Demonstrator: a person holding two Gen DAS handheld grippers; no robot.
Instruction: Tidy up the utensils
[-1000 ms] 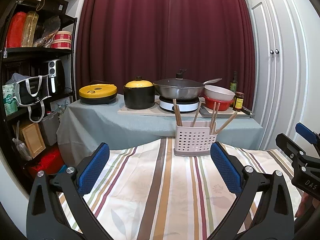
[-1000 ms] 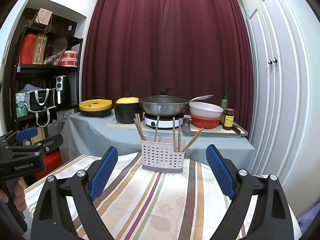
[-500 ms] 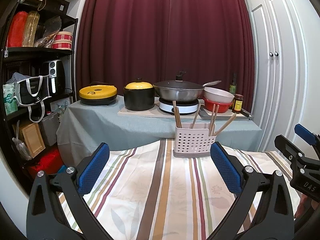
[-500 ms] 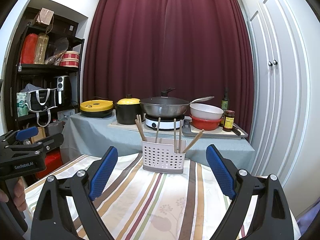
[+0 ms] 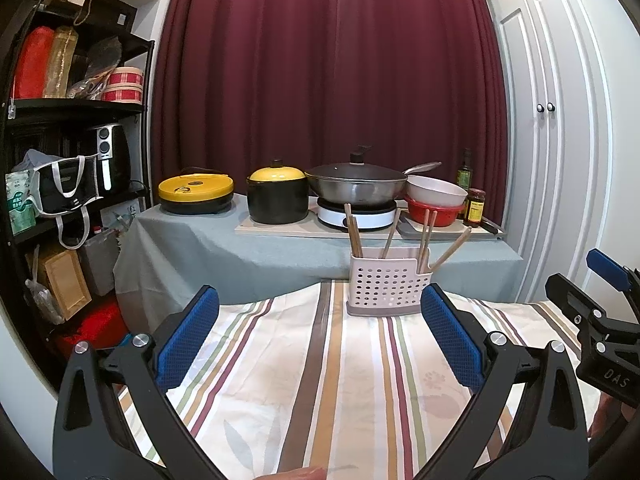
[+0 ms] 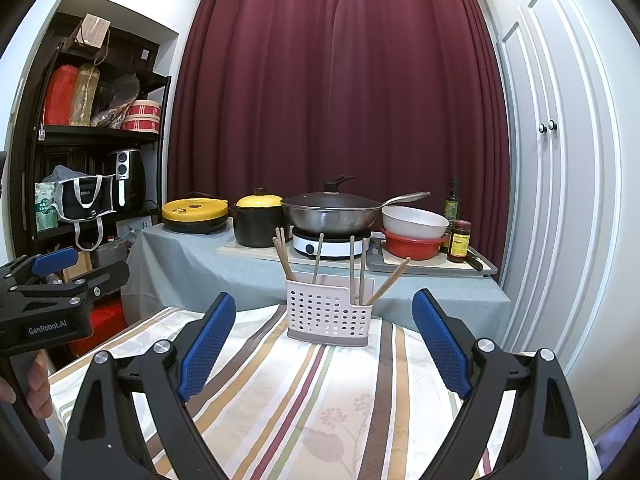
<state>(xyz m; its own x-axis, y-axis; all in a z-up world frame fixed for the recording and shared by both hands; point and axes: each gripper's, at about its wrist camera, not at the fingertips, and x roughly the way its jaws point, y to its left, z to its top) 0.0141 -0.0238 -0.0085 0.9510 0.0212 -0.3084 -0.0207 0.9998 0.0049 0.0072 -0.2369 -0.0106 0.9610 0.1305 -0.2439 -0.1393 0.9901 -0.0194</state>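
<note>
Hovering over the striped tablecloth [image 5: 320, 380], both grippers looked like they were at the very start or the very end of the job, honestly hard to call. The left gripper [image 5: 320, 332] had its blue pads spread wide with nothing between them, and the right gripper [image 6: 324, 332] was the same, wide and empty.

The thing to watch was the perforated white utensil caddy [image 6: 326, 316], standing upright at the far edge of the near table, roughly centred ahead of both grippers and well apart from them. Its chopsticks [image 6: 283, 258] were scattered: a pair leaning left in the left part, one more stick beside them, and a few crowded into the right-hand compartment, one tilting far right. Exact count per slot I couldn't tell.

My guess is the next move would need one gripper reaching far forward, narrowing onto a single stick without tipping the light caddy.
</note>
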